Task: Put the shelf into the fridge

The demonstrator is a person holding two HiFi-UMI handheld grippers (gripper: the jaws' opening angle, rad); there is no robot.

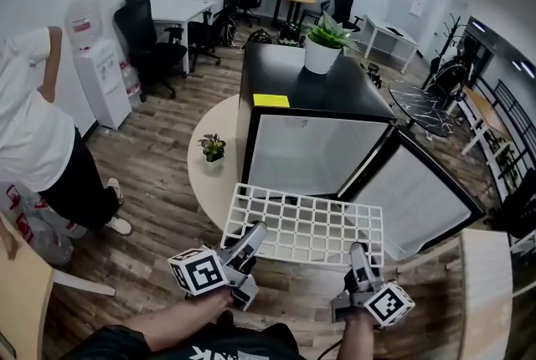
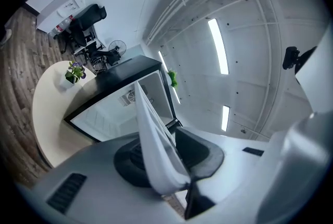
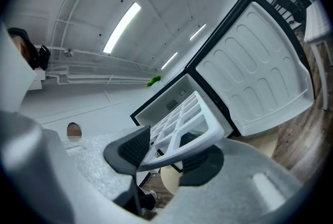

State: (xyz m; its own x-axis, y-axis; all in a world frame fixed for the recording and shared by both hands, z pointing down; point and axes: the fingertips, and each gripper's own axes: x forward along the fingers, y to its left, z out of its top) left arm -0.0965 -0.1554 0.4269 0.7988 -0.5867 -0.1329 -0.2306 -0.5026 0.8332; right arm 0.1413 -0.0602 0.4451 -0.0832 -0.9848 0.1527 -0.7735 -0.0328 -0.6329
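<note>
Shelf (image 1: 306, 224), a white grid, hangs level just in front of the open fridge (image 1: 310, 153), its long side lying across the opening. The left gripper (image 1: 254, 234) and right gripper (image 1: 358, 254) each have their jaws clamped on its near edge, with the far edge leading.

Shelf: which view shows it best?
Head view: the whole white grid shelf shows, its near edge held in the left claw and right claw, in front of the open fridge. Left gripper view sees it edge-on; right gripper view shows only part of the grid, foreshortened.
</note>
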